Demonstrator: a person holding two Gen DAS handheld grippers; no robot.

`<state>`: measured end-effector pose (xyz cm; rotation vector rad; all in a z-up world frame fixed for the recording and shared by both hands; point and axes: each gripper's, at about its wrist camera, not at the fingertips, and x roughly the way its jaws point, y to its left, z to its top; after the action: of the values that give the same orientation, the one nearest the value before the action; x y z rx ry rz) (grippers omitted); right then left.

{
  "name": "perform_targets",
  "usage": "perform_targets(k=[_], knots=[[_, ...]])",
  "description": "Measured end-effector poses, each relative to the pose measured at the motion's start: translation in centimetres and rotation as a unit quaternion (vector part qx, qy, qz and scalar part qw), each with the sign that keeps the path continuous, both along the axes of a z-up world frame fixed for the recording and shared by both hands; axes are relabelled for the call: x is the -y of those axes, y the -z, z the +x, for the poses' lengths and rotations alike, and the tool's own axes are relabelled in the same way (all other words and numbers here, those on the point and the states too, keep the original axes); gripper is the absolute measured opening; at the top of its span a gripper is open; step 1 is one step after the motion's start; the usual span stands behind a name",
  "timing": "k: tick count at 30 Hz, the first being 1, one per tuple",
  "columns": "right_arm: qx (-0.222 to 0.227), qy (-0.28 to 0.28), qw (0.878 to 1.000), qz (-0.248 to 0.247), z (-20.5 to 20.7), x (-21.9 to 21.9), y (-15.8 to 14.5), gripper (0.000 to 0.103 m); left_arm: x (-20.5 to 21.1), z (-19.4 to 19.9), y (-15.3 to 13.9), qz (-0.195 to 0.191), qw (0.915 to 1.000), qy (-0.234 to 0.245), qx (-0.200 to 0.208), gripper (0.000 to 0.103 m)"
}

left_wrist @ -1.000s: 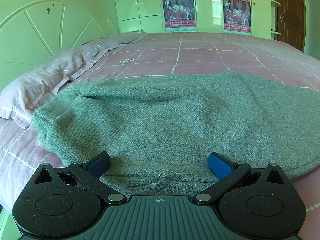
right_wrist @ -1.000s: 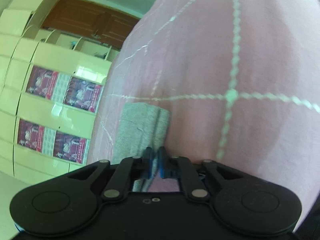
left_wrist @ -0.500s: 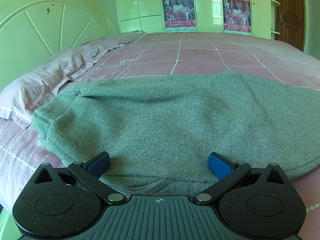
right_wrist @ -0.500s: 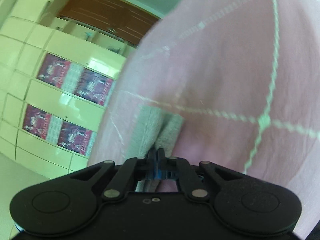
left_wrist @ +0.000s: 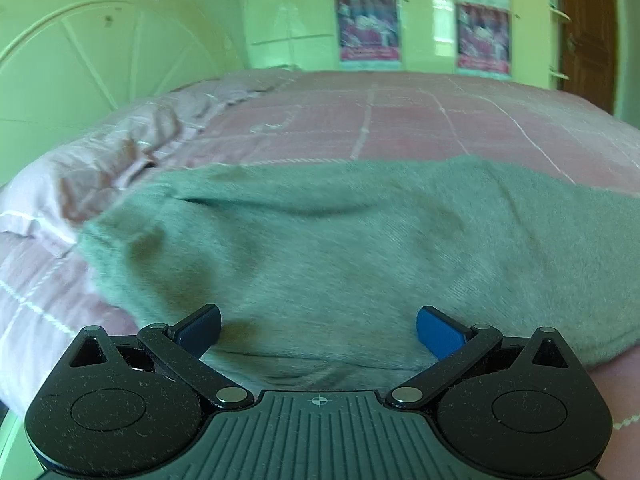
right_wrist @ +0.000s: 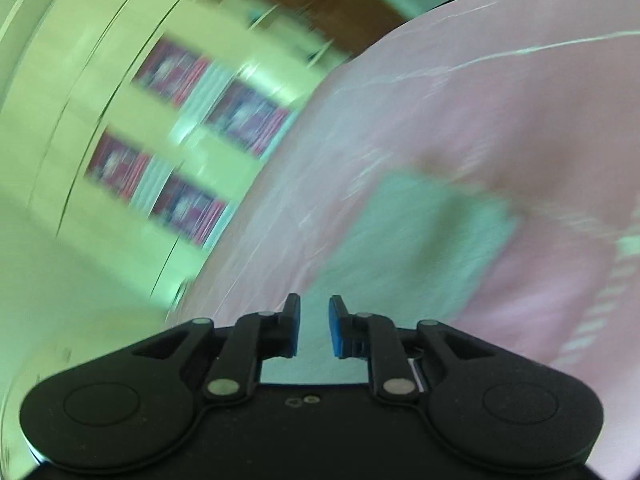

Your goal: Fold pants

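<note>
Lying across the bed, the pants fill twelve o'clock of the left gripper, jaws released; right gripper jaws parted, holding nothing.

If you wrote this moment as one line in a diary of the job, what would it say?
step: fold pants | grey knitted pants: on pink quilted bed | left gripper: open at near edge | right gripper: open, over fabric, view blurred

Bright daylight, green cast over both views. Glare patches on glossy cabinet doors. Left wrist view mildly soft — right wrist view heavily motion-smeared, posters streaked. Fisheye bends bed edges; soft shadows in pants folds.
</note>
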<state>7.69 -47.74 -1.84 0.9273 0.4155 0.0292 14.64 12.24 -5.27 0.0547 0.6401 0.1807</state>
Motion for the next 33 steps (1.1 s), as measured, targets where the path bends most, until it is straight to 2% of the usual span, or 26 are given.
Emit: perform_targets(k=[3,4,6,8,10,12,14,16,19,23,27,28,29,31,32,33], knots=[[0.007,-0.108,0.993,-0.051,5.2,-6.2,-2.3,0.020,-2.7,-1.1,-1.1,-0.015,0.9978,-0.058,0.028,0.103],[0.008,-0.144,0.988,-0.063,7.0,-8.3,-2.9,0.026,-4.0,-1.4,-1.3,-0.018,0.9957,-0.085,0.031,0.103],[0.009,-0.210,0.973,-0.092,10.1,-12.7,-3.7,0.040,-6.5,-1.5,-1.5,-0.031,0.9914,-0.122,0.034,0.103],[0.015,-0.263,0.957,-0.120,13.0,-16.8,-4.3,0.062,-8.9,-1.2,-1.3,-0.053,0.9868,-0.149,0.033,0.103],[0.015,-0.316,0.937,-0.149,16.2,-20.9,-4.7,0.061,-10.3,-0.4,-1.0,-0.061,0.9853,-0.157,0.027,0.103],[0.005,-0.361,0.917,-0.169,19.3,-24.8,-4.5,0.056,-11.4,0.4,-0.5,-0.073,0.9845,-0.158,0.023,0.103],[-0.006,-0.396,0.900,-0.180,21.9,-27.7,-4.0,0.042,-13.1,1.4,0.0,-0.122,0.9802,-0.155,0.016,0.103],[-0.008,-0.425,0.883,-0.198,23.6,-29.8,-3.5,0.037,-14.6,2.1,0.7,-0.177,0.9713,-0.157,0.023,0.103],[-0.010,-0.456,0.860,-0.231,25.9,-32.2,-2.6,0.036,-16.2,3.3,1.8,-0.205,0.9623,-0.178,0.021,0.103],[-0.031,-0.491,0.841,-0.224,28.8,-32.9,-0.9,0.034,-16.8,4.1,3.2,-0.208,0.9629,-0.171,0.019,0.103],[-0.043,-0.516,0.834,-0.192,30.2,-33.6,0.6,0.024,-16.4,3.8,3.2,-0.197,0.9627,-0.182,0.036,0.103],[-0.043,-0.520,0.834,-0.183,30.3,-33.5,0.7,0.020,-16.3,3.6,3.1,-0.201,0.9612,-0.184,0.043,0.098],[-0.041,-0.525,0.833,-0.171,30.1,-33.1,0.8,0.018,-16.1,3.3,3.1,-0.209,0.9594,-0.182,0.051,0.088],[-0.035,-0.537,0.830,-0.149,30.4,-33.1,0.9,0.017,-15.9,2.9,3.1,-0.222,0.9569,-0.177,0.064,0.076],[-0.029,-0.545,0.826,-0.142,30.3,-33.0,0.8,0.017,-15.7,2.9,3.1,-0.222,0.9571,-0.173,0.068,0.071],[-0.027,-0.551,0.823,-0.138,30.4,-33.1,0.8,0.017,-15.7,3.0,3.1,-0.224,0.9569,-0.171,0.070,0.070]])
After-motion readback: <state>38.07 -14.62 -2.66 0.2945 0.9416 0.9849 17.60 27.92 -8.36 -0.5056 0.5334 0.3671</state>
